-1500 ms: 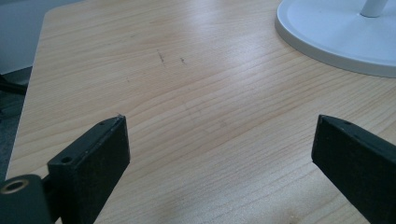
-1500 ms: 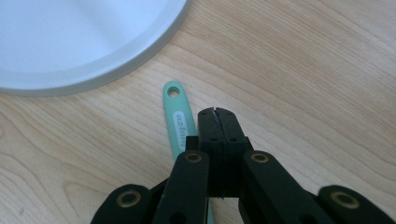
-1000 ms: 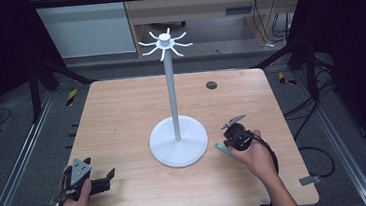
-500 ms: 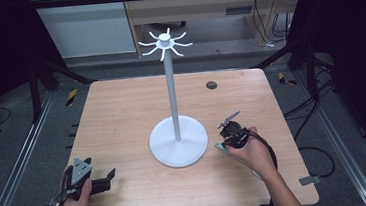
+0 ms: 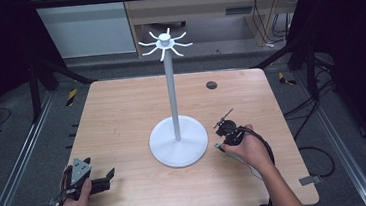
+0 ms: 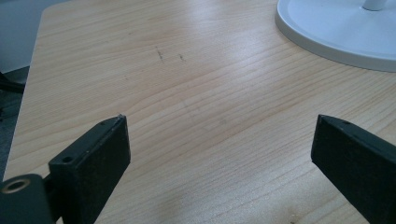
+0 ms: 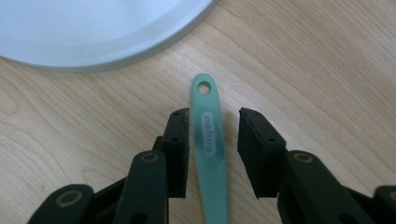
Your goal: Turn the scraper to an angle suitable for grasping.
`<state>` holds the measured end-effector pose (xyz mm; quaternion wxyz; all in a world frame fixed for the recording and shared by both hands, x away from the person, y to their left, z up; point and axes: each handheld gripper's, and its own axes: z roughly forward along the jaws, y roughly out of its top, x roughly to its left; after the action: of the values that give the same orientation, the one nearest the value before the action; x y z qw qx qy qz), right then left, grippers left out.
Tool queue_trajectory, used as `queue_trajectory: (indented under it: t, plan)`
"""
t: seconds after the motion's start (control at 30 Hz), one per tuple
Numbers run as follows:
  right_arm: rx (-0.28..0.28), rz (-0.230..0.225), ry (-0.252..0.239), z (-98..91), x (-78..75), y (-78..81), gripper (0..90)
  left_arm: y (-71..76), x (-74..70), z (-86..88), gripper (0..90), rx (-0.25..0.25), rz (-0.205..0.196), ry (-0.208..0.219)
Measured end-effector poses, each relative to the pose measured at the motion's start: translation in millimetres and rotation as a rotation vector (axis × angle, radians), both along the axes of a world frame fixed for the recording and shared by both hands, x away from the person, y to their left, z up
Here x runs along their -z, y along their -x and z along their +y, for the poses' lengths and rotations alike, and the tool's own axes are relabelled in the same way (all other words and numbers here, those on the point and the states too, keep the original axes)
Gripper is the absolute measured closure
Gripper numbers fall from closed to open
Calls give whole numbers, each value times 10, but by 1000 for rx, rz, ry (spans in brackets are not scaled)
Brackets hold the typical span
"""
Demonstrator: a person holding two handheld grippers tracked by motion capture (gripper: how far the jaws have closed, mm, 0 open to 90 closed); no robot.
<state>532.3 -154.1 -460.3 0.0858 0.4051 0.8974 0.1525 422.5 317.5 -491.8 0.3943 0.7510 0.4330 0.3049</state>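
Note:
A white stand (image 5: 171,91) with a crown of hooks (image 5: 165,42) rises from a round base (image 5: 178,142) at the table's middle. A teal handle (image 7: 208,140) with a hole at its tip lies flat on the wood beside that base (image 7: 93,28). My right gripper (image 7: 215,119) straddles it. Its jaws have just been opening, and the right pad stands clear of the handle. In the high view this gripper (image 5: 222,142) sits right of the base. My left gripper (image 5: 105,182) rests open at the front left, with bare wood between its jaws (image 6: 219,126).
The wooden table (image 5: 121,113) has a small dark round insert (image 5: 211,85) near its far edge. Metal rails (image 5: 20,162) run along both sides of the table. The stand's base (image 6: 336,28) lies ahead and right of the left gripper.
The right hand has edged very slightly left towards the stand's base. The left hand and the stand have kept still.

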Motion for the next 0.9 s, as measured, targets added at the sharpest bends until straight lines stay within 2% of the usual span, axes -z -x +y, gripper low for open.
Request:
queue_trajectory:
  t: [0.53, 0.8, 0.87, 0.9]
  plan:
    - [-10, 56, 21, 44, 25, -57, 619, -3, 7, -15, 43, 7, 7, -4]
    - [-19, 52, 25, 58, 31, -81, 641, -5, 2, 14, 44, -4, 6, 1]
    - [-30, 49, 39, 54, 52, -86, 643, -6, 2, 18, 44, -6, 5, 2]
    - [-19, 58, 39, 61, 51, -87, 647, -6, 3, 17, 44, -6, 6, 2]
